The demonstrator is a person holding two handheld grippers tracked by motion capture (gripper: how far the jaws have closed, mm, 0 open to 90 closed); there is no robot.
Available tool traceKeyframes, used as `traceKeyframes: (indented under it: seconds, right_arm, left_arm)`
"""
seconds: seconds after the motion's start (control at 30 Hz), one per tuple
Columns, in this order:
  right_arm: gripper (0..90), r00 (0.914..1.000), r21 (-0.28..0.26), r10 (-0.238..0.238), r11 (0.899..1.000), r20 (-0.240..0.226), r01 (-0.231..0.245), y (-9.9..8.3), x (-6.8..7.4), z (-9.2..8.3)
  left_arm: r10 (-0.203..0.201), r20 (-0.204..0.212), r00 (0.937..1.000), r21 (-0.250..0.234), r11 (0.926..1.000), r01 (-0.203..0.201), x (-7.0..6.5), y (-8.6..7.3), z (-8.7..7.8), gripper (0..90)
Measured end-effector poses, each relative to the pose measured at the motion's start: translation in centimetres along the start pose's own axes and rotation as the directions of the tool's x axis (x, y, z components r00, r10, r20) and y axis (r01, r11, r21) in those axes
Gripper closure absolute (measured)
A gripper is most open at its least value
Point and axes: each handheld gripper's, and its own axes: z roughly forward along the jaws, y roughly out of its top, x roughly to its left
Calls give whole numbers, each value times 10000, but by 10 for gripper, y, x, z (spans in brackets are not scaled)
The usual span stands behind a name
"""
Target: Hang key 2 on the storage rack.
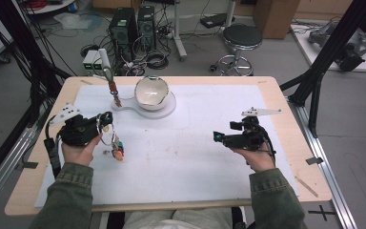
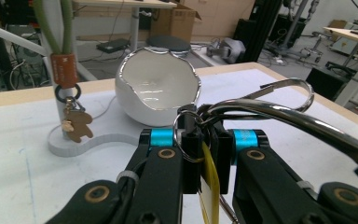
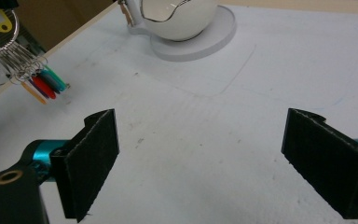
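Left hand-held gripper (image 2: 200,140): jaws clamping a metal key ring (image 2: 261,109), yellow tag (image 2: 209,179) hanging below. White bowl (image 2: 157,88) sitting beyond on a white stand (image 2: 74,144) on the tabletop (image 2: 23,186). Brown charm (image 2: 77,126) dangling from a post.

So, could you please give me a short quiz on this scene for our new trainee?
1. True or false: the left hand-held gripper is shut on the key ring.
2. How do the jaws of the right hand-held gripper stand: A wide apart with nothing between, B closed on a tag, C closed on the bowl?
3. What hangs from the post beside the bowl?

Key: 1 true. 2 A. 3 A brown charm on a cord.
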Motion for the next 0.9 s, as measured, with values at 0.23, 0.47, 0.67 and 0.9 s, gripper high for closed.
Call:
traceKeyframes:
  seconds: [0.23,0.47,0.67,0.9]
  right_arm:
    - [101,9993,-291,81,9996,364,-70,-9,-13,-5]
    - [101,9973,-589,89,9983,731,-46,-17,-18,-8]
    - [102,9960,-574,41,9984,891,10,-23,-20,-7]
    - [102,9955,-543,66,9985,946,-15,-30,-23,-6]
  left_arm:
    - [172,-306,9994,-29,9998,-173,9,8,-3,861]
    - [33,-449,9990,-118,9999,-39,20,15,-5,861]
    - [-93,-554,9984,3,10000,93,32,17,-6,861]
    - [55,-645,9979,69,10000,-51,40,25,-7,861]
